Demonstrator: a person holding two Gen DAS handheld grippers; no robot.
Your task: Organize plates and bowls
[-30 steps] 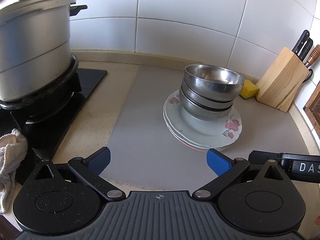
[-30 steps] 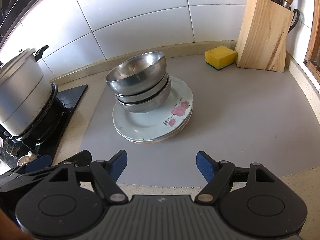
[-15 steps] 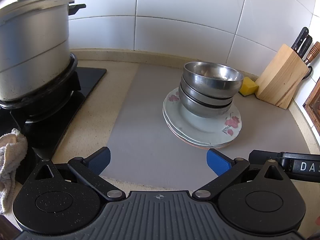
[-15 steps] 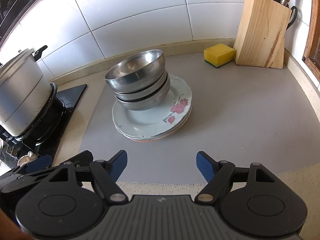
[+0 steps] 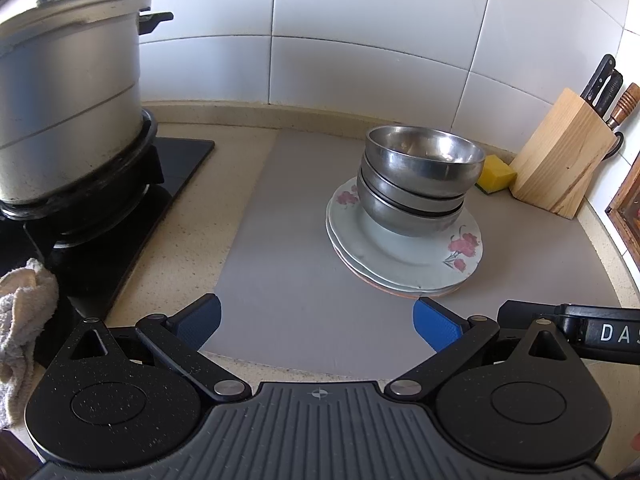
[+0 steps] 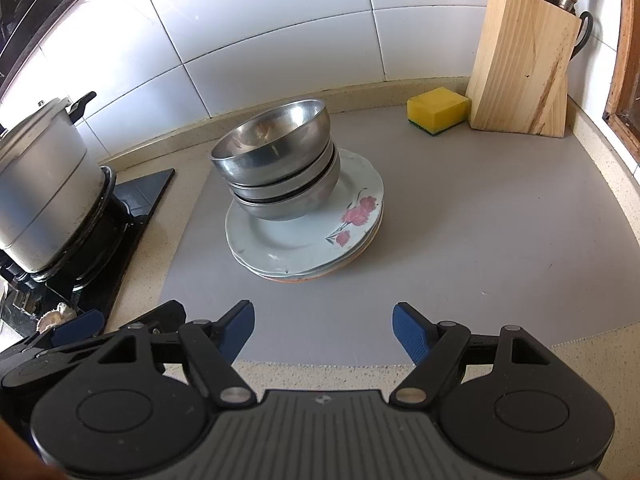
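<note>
Three nested steel bowls [image 5: 416,184] [image 6: 276,168] stand on a stack of flowered white plates [image 5: 404,260] [image 6: 304,244], all on a grey mat [image 5: 288,264] [image 6: 460,240]. My left gripper [image 5: 318,326] hovers open over the mat's near edge, short of the plates, nothing between its blue pads. My right gripper [image 6: 323,326] is open too, empty, in front of the stack. The right gripper's body shows at the right in the left wrist view, and the left gripper's fingers [image 6: 80,326] show at the lower left in the right wrist view.
A large lidded metal pot [image 5: 60,100] [image 6: 36,196] sits on the black stove at the left. A cloth [image 5: 20,312] lies beside the stove. A yellow sponge [image 6: 438,110] and a wooden knife block [image 6: 524,68] stand at the back right against the tiled wall.
</note>
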